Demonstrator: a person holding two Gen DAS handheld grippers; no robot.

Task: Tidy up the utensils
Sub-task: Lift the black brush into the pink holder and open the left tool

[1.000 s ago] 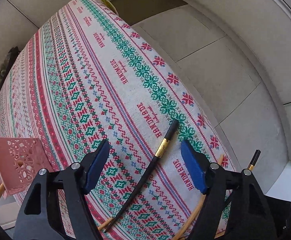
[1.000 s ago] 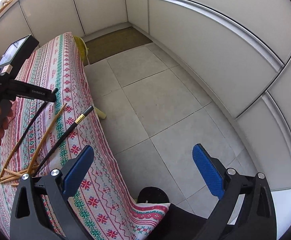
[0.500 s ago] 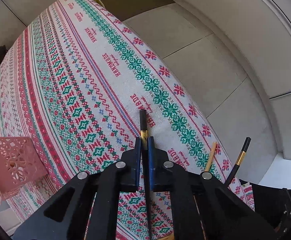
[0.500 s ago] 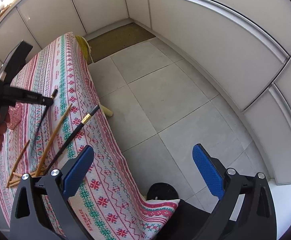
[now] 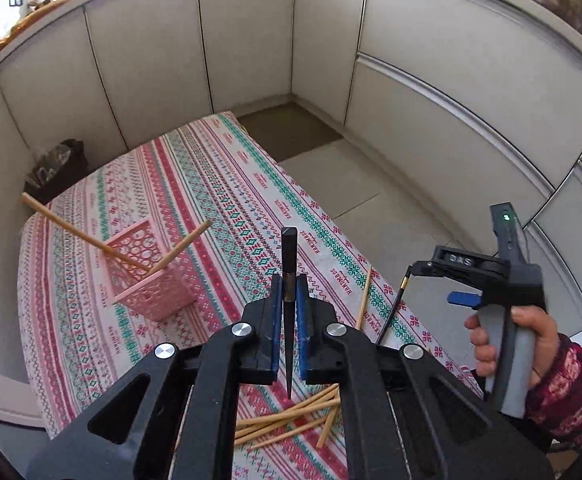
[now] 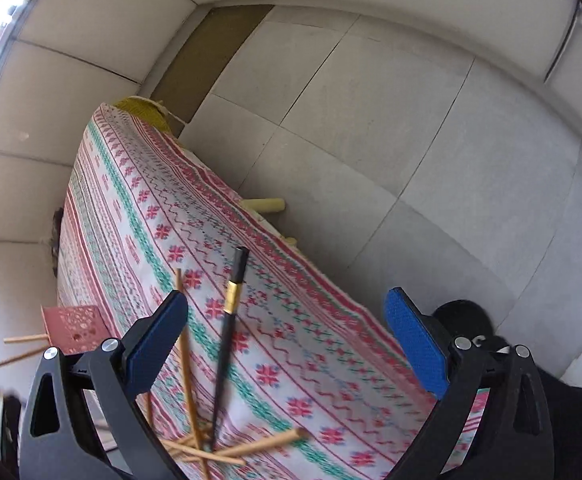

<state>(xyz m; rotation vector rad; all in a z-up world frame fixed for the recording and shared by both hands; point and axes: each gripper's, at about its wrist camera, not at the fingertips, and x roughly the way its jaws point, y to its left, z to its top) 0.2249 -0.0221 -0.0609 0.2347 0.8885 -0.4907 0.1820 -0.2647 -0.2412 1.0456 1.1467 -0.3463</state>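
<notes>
My left gripper (image 5: 289, 294) is shut on a black chopstick (image 5: 290, 258) and holds it lifted above the patterned tablecloth (image 5: 219, 200). A pink perforated basket (image 5: 147, 272) stands to the left and holds two wooden chopsticks (image 5: 179, 246). My right gripper (image 6: 287, 340) is open and empty above a second black chopstick with a gold band (image 6: 231, 316) that lies on the cloth. That chopstick also shows in the left wrist view (image 5: 395, 306). A pile of wooden chopsticks (image 5: 291, 420) lies near the front edge, also in the right wrist view (image 6: 211, 448).
The table's right edge drops to a grey tiled floor (image 6: 411, 120). White cabinets (image 5: 251, 40) line the walls. A dark bag (image 5: 55, 168) sits beyond the table's far left corner. The pink basket shows at the left in the right wrist view (image 6: 77, 328).
My left gripper closed on the black chopstick and lifted it off the cloth, tilting up. My right gripper moved in over the table above the other black chopstick.
</notes>
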